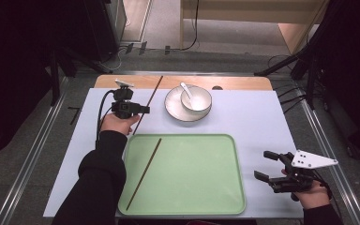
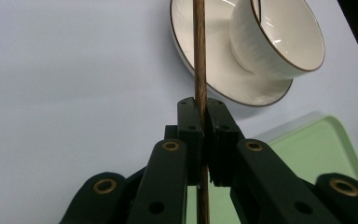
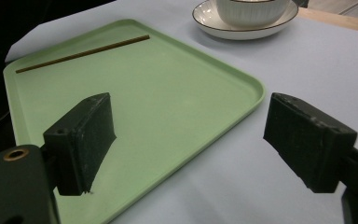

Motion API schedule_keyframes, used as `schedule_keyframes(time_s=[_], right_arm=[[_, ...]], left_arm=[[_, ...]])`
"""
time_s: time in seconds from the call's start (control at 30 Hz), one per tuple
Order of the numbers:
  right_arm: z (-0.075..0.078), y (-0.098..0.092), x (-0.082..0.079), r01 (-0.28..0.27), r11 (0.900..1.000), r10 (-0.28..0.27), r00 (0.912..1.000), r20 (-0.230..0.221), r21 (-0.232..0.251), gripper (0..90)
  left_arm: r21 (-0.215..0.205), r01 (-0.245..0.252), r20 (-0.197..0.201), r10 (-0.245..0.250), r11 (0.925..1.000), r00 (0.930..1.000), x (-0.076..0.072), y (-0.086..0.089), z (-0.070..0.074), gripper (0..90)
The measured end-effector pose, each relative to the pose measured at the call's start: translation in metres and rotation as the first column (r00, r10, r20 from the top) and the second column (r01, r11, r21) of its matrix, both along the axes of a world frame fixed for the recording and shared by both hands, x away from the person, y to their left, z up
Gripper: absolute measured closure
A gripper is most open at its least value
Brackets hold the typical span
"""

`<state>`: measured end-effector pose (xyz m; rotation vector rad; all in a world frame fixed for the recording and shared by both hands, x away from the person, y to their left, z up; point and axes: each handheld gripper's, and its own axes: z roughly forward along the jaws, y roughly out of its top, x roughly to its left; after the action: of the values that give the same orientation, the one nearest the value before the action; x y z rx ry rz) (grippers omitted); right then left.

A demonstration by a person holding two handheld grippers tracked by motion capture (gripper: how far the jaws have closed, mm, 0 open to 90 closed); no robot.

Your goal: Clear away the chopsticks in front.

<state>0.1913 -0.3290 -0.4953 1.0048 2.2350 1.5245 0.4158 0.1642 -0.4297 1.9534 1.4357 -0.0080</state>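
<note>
Chopstick, thin, dark brown wood, is clamped in the left gripper above a pale blue table cover. Right gripper stands apart, beside the green tray; grey floor around.

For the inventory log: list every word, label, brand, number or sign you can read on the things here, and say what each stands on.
None: no readable text on the green tray, the bowl, its saucer, the spoon, either chopstick, or the left gripper and right gripper.
</note>
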Motion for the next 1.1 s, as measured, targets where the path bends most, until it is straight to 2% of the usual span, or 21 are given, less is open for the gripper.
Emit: schedule_keyframes(time_s=[0.07,0.13,0.17,0.23,0.33,0.47,0.5,0.57,0.63,0.67,0.9,0.97,1.1], right_arm=[[0.0,0.0,0.0,-0.001,1.0,0.001,1.0,0.001,-0.001,16.5],[0.0,0.0,0.0,-0.001,1.0,0.001,1.0,0.001,-0.001,16.5],[0.0,0.0,0.0,-0.002,1.0,0.002,1.0,0.0,-0.001,16.5],[0.0,0.0,0.0,-0.001,1.0,0.001,1.0,0.001,-0.002,16.5],[0.0,0.001,0.0,-0.001,1.0,0.001,1.0,0.002,-0.005,16.5],[0.0,0.001,0.0,0.002,1.0,-0.002,1.0,-0.002,-0.005,16.5],[0.0,0.001,0.0,0.002,1.0,-0.002,1.0,-0.002,-0.005,16.5],[0.0,0.001,0.0,0.003,1.0,-0.003,1.0,-0.002,-0.007,16.5],[0.0,0.001,0.0,0.003,1.0,-0.003,1.0,-0.001,-0.007,16.5],[0.0,0.001,0.0,0.002,1.0,-0.002,1.0,-0.001,-0.007,16.5],[0.0,0.001,0.0,0.002,1.0,-0.002,1.0,-0.002,-0.011,16.5],[0.0,0.002,0.0,-0.001,1.0,0.001,1.0,-0.002,-0.013,16.5],[0.0,0.003,0.0,-0.009,1.0,0.009,1.0,-0.001,-0.013,16.5]], left_arm=[[0.004,0.006,0.003,-0.006,1.0,1.0,-0.004,0.001,0.0,86.7],[0.057,0.021,0.022,-0.023,0.9982,0.9995,-0.016,0.004,-0.001,86.7],[0.054,0.018,0.02,-0.019,0.9984,0.9996,-0.019,0.005,-0.002,86.7],[0.018,0.022,0.01,-0.022,0.9996,0.9997,-0.025,0.01,-0.003,86.7],[-0.003,0.028,0.013,-0.028,0.9996,0.9995,-0.035,0.014,-0.003,86.7],[-0.007,0.04,0.012,-0.04,0.9992,0.9991,-0.051,0.014,-0.007,86.7],[-0.007,0.04,0.012,-0.04,0.9992,0.9991,-0.051,0.014,-0.007,86.7],[-0.01,0.045,0.011,-0.045,0.9989,0.9989,-0.061,0.017,-0.01,86.7],[-0.019,0.043,0.009,-0.043,0.9989,0.999,-0.065,0.018,-0.011,86.7],[-0.033,0.043,0.004,-0.043,0.9985,0.9991,-0.073,0.019,-0.014,86.7],[-0.011,0.049,0.021,-0.049,0.9987,0.9986,-0.096,0.019,-0.023,86.7],[-0.022,0.052,0.008,-0.052,0.9984,0.9986,-0.102,0.02,-0.026,86.6],[-0.016,0.056,-0.001,-0.056,0.9983,0.9984,-0.114,0.019,-0.031,86.6]])
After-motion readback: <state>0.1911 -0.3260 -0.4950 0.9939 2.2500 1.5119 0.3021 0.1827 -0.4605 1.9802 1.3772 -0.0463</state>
